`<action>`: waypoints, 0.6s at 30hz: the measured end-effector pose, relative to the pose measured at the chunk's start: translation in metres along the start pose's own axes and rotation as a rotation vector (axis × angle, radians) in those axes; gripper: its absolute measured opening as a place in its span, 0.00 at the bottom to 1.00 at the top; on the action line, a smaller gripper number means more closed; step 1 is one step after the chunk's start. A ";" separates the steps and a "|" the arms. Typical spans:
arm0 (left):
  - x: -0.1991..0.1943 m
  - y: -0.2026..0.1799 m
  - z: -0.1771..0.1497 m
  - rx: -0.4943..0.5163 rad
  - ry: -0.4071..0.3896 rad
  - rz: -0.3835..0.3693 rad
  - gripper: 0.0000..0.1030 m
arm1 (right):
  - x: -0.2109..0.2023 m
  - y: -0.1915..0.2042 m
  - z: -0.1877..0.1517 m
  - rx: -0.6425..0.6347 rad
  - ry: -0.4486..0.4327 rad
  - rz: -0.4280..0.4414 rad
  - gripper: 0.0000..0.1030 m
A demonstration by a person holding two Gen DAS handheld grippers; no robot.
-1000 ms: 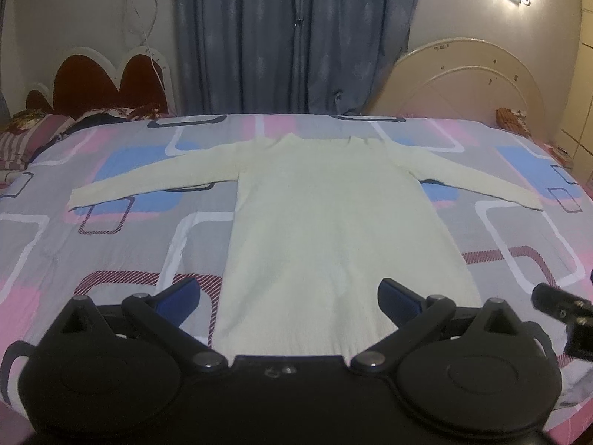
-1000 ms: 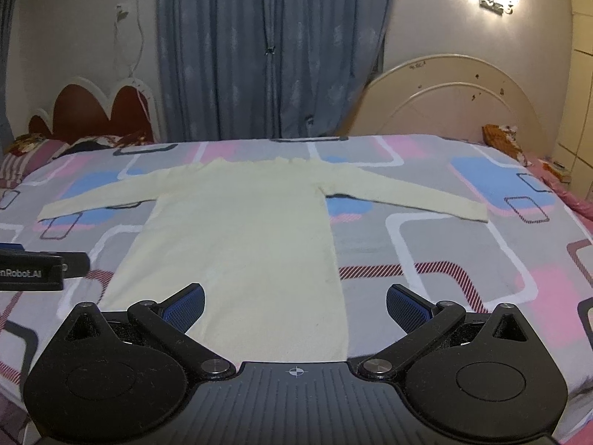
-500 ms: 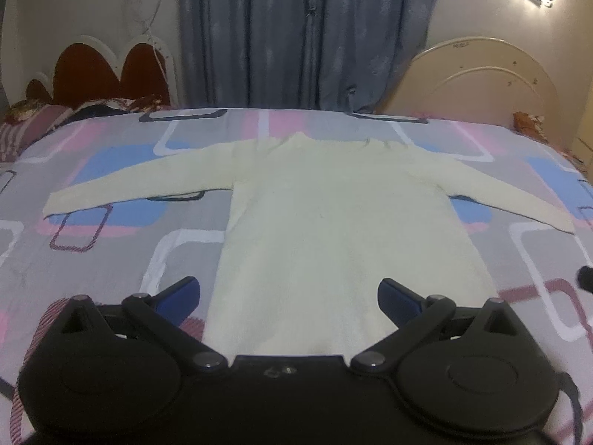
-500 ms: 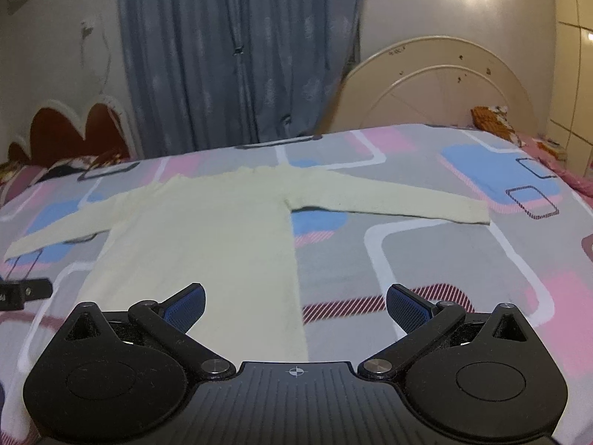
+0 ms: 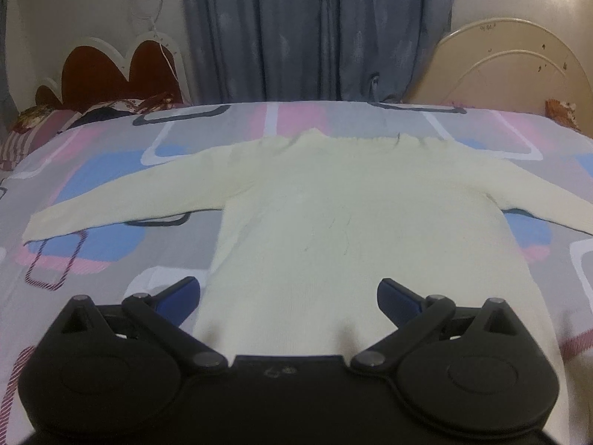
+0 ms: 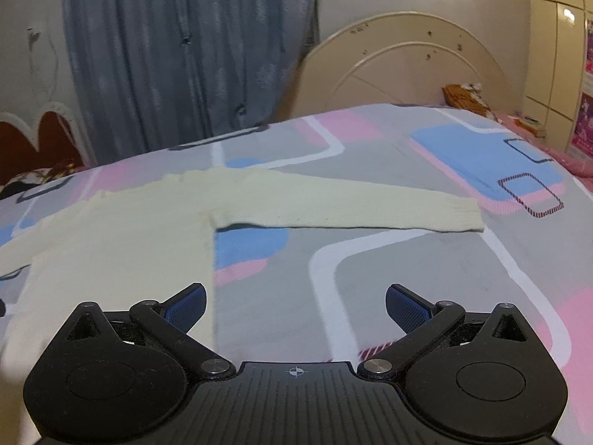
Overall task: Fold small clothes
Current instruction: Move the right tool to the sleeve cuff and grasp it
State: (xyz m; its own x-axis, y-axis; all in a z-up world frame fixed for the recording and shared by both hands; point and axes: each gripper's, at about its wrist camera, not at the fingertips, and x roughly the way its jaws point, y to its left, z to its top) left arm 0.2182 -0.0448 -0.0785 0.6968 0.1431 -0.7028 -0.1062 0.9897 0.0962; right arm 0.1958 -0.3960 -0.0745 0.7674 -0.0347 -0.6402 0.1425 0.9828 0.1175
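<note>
A cream sweater [image 5: 355, 222] lies flat on a patterned bedsheet [image 5: 92, 252], sleeves spread sideways. The left gripper [image 5: 289, 296], released and empty, faces the body's hem. The right gripper [image 6: 294, 304], also spread and empty, sits nearer the right sleeve [image 6: 352, 207], which stretches rightward ahead.

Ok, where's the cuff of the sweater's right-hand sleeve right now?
In the right wrist view the cuff lies flat on the bedspread, far right of the sweater, beside a striped rectangle outline and ahead of the open right gripper.
</note>
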 end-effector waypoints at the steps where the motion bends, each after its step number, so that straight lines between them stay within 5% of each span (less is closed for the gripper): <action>1: 0.005 -0.003 0.003 0.000 0.004 0.002 0.98 | 0.008 -0.006 0.002 0.009 0.006 -0.007 0.99; 3: 0.013 -0.010 0.007 -0.002 0.008 0.003 0.98 | 0.023 -0.018 0.004 0.035 0.019 -0.021 0.97; 5: 0.020 -0.014 0.012 -0.007 0.006 0.007 0.98 | 0.039 -0.031 0.008 0.059 0.033 -0.039 0.82; 18: 0.069 -0.017 0.035 -0.033 0.059 0.043 0.98 | 0.129 -0.114 0.032 0.295 0.118 -0.091 0.81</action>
State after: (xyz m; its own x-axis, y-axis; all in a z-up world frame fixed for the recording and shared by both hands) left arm 0.2924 -0.0519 -0.1039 0.6479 0.1842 -0.7391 -0.1591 0.9816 0.1051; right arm 0.2985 -0.5187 -0.1463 0.6677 -0.0818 -0.7399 0.3955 0.8810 0.2596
